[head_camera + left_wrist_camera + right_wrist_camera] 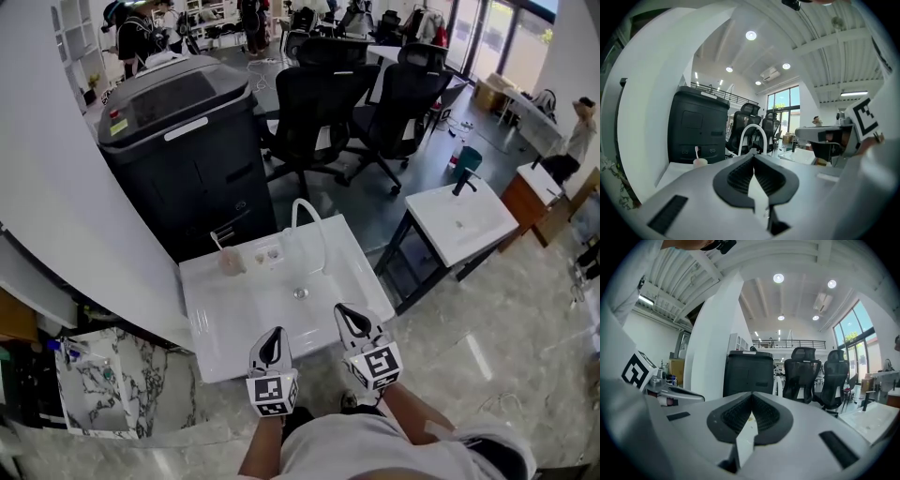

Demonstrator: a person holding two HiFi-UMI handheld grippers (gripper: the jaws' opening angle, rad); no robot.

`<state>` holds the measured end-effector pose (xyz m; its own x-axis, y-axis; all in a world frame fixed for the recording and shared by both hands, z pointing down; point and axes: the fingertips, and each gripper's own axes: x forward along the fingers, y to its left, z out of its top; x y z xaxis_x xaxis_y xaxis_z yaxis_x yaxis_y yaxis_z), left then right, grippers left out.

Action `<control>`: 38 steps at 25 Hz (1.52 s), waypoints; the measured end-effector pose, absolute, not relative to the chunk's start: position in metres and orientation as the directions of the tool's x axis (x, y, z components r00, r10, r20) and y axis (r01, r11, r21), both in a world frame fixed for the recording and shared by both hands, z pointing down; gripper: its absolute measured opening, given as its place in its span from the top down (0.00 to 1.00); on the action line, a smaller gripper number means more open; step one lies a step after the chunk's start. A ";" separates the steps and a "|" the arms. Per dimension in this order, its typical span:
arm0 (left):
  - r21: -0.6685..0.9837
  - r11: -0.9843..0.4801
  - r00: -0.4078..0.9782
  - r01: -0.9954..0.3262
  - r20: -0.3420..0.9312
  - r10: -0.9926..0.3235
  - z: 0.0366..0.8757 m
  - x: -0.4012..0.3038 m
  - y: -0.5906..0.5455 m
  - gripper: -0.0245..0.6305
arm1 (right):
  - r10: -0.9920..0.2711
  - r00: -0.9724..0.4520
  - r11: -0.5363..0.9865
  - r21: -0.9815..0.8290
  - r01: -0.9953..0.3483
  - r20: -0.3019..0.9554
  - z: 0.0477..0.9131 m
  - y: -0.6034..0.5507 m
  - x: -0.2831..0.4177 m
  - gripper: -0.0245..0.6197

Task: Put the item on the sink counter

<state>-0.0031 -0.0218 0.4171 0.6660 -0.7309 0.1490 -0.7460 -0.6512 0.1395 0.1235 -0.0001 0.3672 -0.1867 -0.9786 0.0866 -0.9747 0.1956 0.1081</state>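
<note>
From the head view, both tools hang at the near edge of the white sink counter (225,328). The left gripper (272,345) and the right gripper (352,322) are side by side with their tips pointing toward 12 o'clock. The item looks to be the pale cup (231,262) with a toothbrush (219,242) standing in it. It sits on the counter at about 11 o'clock from the left gripper, left of the arched faucet (309,217) and in front of the black cabinet (187,141). In the left gripper view the ribbed pads meet at the tip with nothing between them, and the cup (700,162) shows at 10 o'clock, well apart. In the right gripper view the jaws are likewise pressed together and empty, with the faucet (777,384) ahead at 1 o'clock. I'd say the placing is done. The risk now is that closed tips swinging forward clip the light, top-heavy cup and tip it into the basin.
</note>
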 end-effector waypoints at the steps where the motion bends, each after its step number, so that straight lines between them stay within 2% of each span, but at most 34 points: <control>1: 0.136 -0.652 0.666 -0.746 0.146 -0.731 0.413 0.006 -0.018 0.95 | -0.980 -0.187 0.194 0.105 -0.975 0.073 0.362 0.003 0.130 0.95; 15: 0.050 -0.594 0.596 -0.803 0.041 -0.802 0.353 0.053 0.012 0.95 | -0.969 -0.226 0.211 0.138 -0.968 -0.101 0.296 0.038 0.174 0.95; 38: 0.038 -0.578 0.579 -0.815 0.034 -0.815 0.345 0.080 0.032 0.95 | -0.946 -0.304 0.289 0.132 -0.948 -0.112 0.291 0.054 0.179 0.95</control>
<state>0.0801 0.0323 0.3454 0.5787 -0.8148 0.0340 -0.8154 -0.5776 0.0385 0.1787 0.0539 0.2913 -0.3044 -0.9459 -0.1125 -0.9481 0.2894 0.1319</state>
